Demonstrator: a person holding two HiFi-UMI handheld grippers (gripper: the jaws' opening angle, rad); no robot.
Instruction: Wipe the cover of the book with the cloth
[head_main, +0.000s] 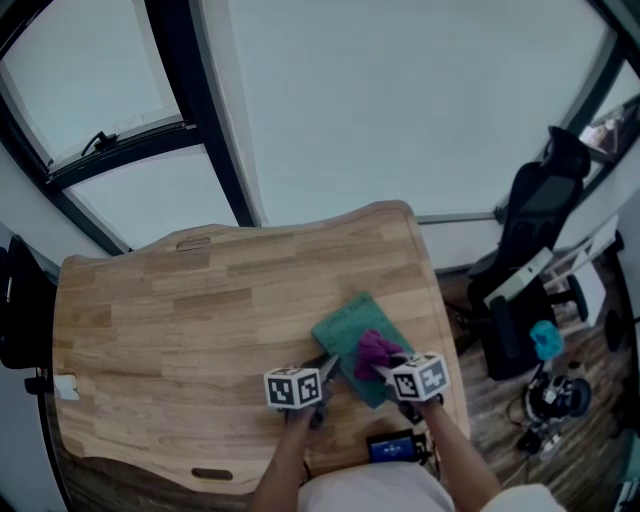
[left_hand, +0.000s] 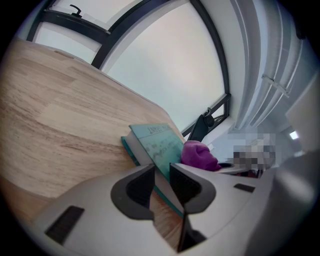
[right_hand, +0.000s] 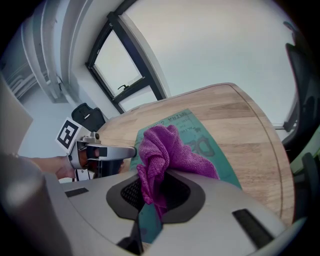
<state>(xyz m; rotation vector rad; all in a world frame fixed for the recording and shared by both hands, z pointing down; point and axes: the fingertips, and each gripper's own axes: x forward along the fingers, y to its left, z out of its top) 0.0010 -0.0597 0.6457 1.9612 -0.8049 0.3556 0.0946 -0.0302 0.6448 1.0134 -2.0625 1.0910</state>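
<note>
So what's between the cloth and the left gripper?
Only bare cover of the book. The right gripper view shows the cloth resting on it, a short strip of cover away from the left gripper at its edge.

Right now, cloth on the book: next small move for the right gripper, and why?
Probably slide the right gripper and its purple cloth along the teal book toward the far edge. Its jaws clamp the cloth, which rests on the cover; bare cover lies ahead, and the left gripper pinches the book's near edge, steadying it.
</note>
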